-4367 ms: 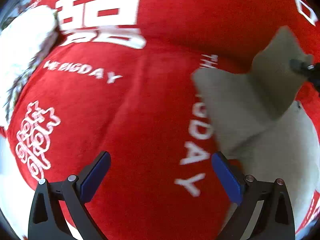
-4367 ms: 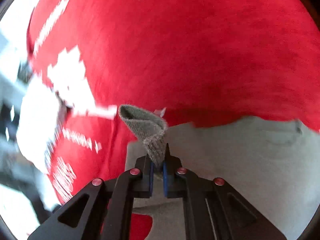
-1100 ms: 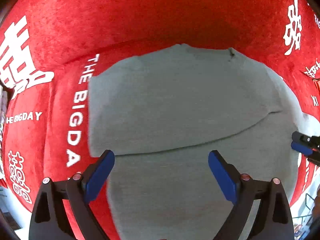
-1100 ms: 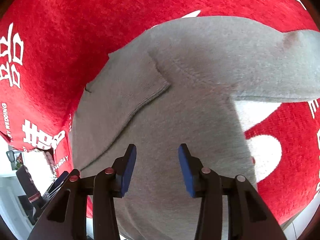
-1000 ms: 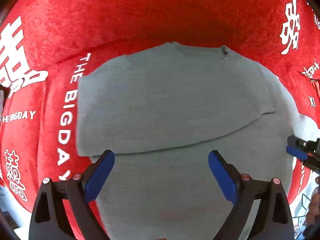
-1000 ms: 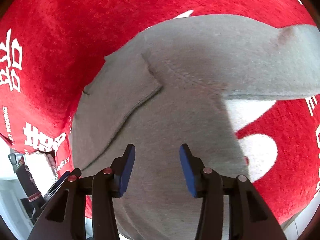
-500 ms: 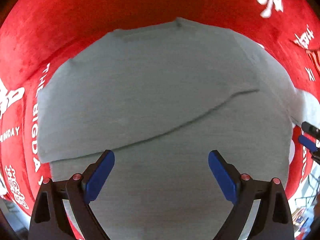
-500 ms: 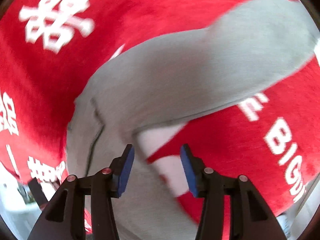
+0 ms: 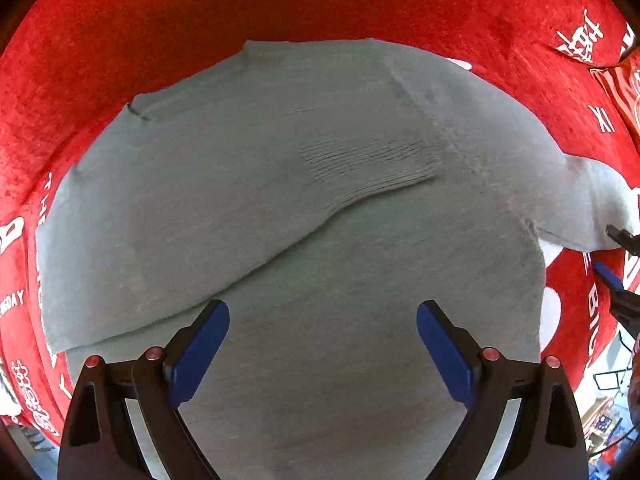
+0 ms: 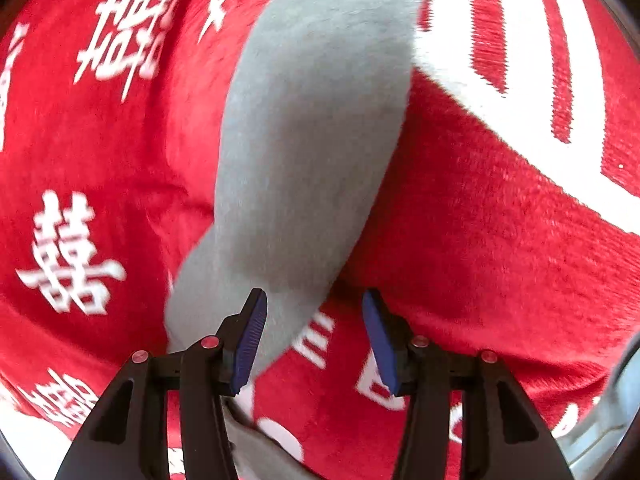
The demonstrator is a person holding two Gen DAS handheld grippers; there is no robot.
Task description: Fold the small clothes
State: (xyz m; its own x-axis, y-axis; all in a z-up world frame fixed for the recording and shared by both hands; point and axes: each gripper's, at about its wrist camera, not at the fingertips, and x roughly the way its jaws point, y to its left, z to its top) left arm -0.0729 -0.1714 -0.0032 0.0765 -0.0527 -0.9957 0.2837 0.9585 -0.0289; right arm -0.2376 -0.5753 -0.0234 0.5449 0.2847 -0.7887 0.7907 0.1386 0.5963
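Observation:
A grey knitted sweater [image 9: 320, 208] lies flat on a red cloth [image 9: 280, 4] printed with white characters. One sleeve [image 9: 192, 224] is folded across its body. The other sleeve [image 9: 580, 200] stretches out to the right. My left gripper [image 9: 320, 352] hangs open over the sweater's body, its blue pads wide apart and holding nothing. My right gripper [image 10: 314, 340] is open just above the outstretched sleeve [image 10: 312, 140]. The sleeve's edge runs past the left pad, and no pad presses on it. The right gripper's fingertips [image 9: 610, 276] also show at the right edge of the left wrist view.
The red cloth [image 10: 500, 240] covers the whole surface around the sweater. Its edge drops off at the lower right, where floor clutter [image 9: 604, 420] shows beyond it.
The right gripper, earlier shut on a sleeve cuff, has let go; that sleeve now lies folded over the body. Both grippers slid rightwards, and the right one rolled and swung onto the outstretched sleeve.

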